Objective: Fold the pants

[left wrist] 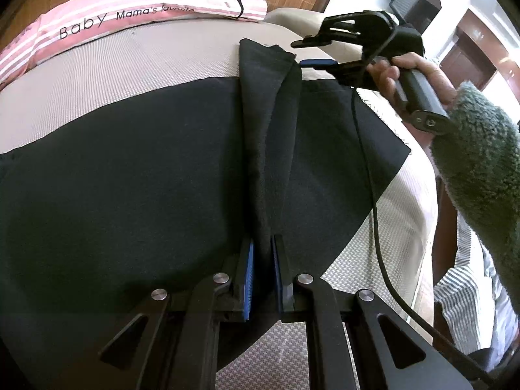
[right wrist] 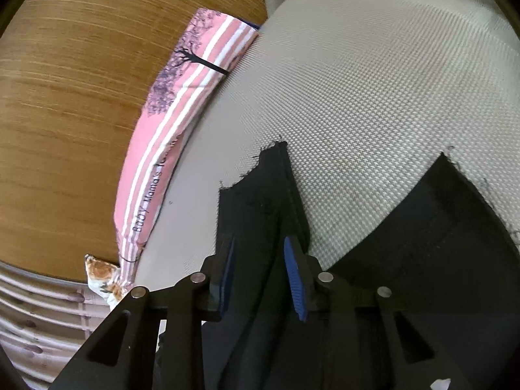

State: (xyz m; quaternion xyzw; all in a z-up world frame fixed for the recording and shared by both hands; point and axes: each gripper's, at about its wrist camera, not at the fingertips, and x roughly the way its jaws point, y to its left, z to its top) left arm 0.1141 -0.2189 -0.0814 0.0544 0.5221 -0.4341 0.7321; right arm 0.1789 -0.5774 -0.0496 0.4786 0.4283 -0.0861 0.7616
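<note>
Black pants (left wrist: 130, 178) lie spread on a beige woven mattress (left wrist: 130, 61). My left gripper (left wrist: 262, 253) is shut on a raised ridge of the black fabric that runs away from it toward the far hem. My right gripper (left wrist: 300, 53) shows in the left wrist view at that far end, held by a hand, its blue pad against the hem corner. In the right wrist view my right gripper (right wrist: 260, 260) has a fold of the pants (right wrist: 260, 201) between its blue pads, jaws partly apart. A second frayed hem (right wrist: 455, 214) lies to the right.
A pink striped pillow (left wrist: 130, 13) printed "Baby Mama's favorite" lies along the far edge of the mattress, also in the right wrist view (right wrist: 182, 123). A wooden headboard (right wrist: 65, 97) stands behind it. The person's green fleece sleeve (left wrist: 481, 162) and a black cable (left wrist: 373, 195) cross the right side.
</note>
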